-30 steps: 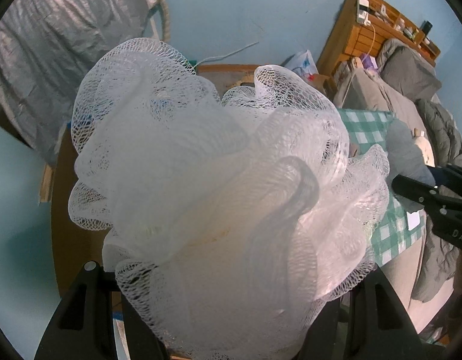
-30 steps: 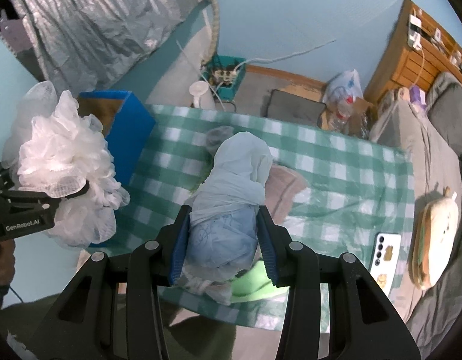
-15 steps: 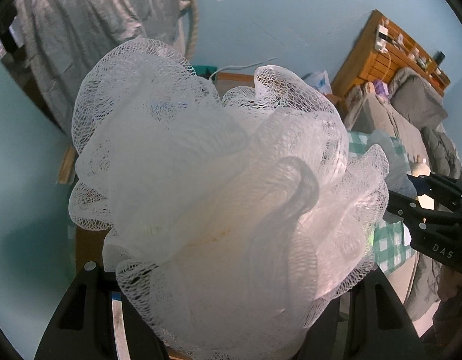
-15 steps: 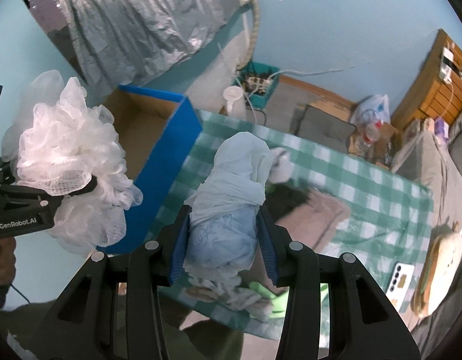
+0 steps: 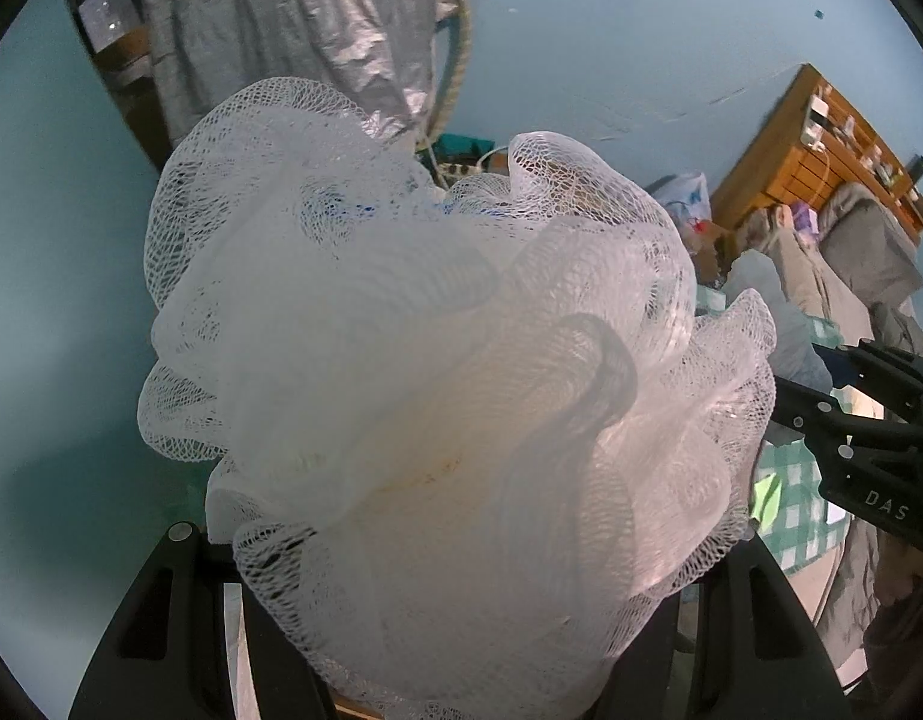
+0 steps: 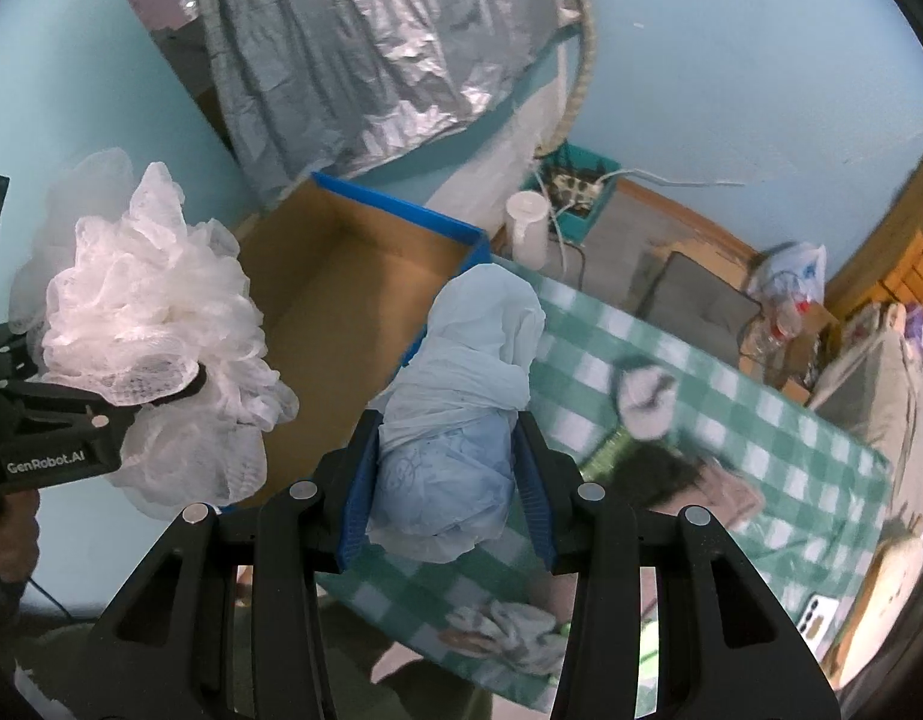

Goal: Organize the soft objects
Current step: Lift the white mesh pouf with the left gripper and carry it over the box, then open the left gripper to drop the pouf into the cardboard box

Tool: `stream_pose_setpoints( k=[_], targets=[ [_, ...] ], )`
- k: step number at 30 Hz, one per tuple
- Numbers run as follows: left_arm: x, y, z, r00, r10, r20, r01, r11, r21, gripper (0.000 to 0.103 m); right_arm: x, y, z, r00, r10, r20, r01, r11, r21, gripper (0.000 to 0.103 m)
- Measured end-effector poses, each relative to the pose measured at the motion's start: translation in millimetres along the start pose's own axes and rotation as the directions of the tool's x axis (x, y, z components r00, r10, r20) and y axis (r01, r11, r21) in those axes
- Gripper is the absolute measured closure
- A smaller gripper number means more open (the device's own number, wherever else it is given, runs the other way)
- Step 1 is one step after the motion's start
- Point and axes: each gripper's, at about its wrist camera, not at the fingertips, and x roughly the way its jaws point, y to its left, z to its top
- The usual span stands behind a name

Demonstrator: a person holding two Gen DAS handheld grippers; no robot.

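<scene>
My left gripper [image 5: 461, 600] is shut on a big white mesh bath pouf [image 5: 437, 384], which fills most of the left wrist view. From the right wrist view that pouf [image 6: 155, 324] hangs at the left, in front of a blue-rimmed cardboard box [image 6: 365, 276]. My right gripper [image 6: 446, 468] is shut on a rolled pale blue and white cloth bundle [image 6: 461, 396], held over the edge between the box and the green checked tablecloth [image 6: 731, 420]. The right gripper's black body [image 5: 869, 444] shows at the right edge of the left wrist view.
On the checked cloth lie a round grey soft item [image 6: 644, 396], dark and pink fabric [image 6: 689, 480], a pale rag [image 6: 509, 630] and a phone [image 6: 818, 624]. A silver cover [image 6: 371, 48] hangs behind the box. A white jug [image 6: 527, 228] and a power strip bin [image 6: 572, 186] stand on the floor.
Both grippers have swung left with their loads. The blue-rimmed box has come from the left edge toward the middle of the right wrist view; the checked cloth has slid right.
</scene>
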Motion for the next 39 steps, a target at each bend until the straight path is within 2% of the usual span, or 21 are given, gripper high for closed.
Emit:
stream_pose_setpoints(
  k=[10, 19, 25, 31, 33, 35, 39],
  targets=[
    [26, 35, 1, 0.998, 0.04, -0.039, -0.041, 0.999, -0.034, 0.041, 29, 34, 29, 0.999, 0.038, -0.026, -0.04, 0.998, -0.055, 0.06],
    [63, 42, 8, 0.995, 0.042, -0.095, -0.044, 0.999, -0.017, 0.04, 63, 56, 49, 0.995, 0.05, -0.083, -0.058, 0.994, -0.093, 0.06],
    [80, 51, 8, 0.987, 0.084, -0.139, -0.085, 0.996, 0.0, 0.035, 84, 62, 58, 0.991, 0.064, -0.118, -0.074, 0.994, -0.08, 0.06],
    [88, 48, 12, 0.979, 0.11, -0.173, -0.107, 0.994, 0.026, 0.023, 94, 69, 63, 0.99, 0.052, -0.132, -0.065, 0.993, -0.095, 0.06],
    [88, 50, 10, 0.977, 0.121, -0.176, -0.117, 0.993, 0.035, 0.022, 95, 71, 65, 0.991, 0.041, -0.124, -0.054, 0.993, -0.103, 0.055],
    [85, 51, 7, 0.977, 0.115, -0.182, -0.112, 0.993, 0.027, 0.019, 91, 72, 65, 0.995, 0.018, -0.099, -0.028, 0.994, -0.108, 0.034],
    [75, 51, 6, 0.982, 0.093, -0.164, -0.092, 0.996, 0.012, 0.013, 87, 70, 67, 0.997, 0.003, -0.076, -0.01, 0.995, -0.103, 0.03]
  ],
)
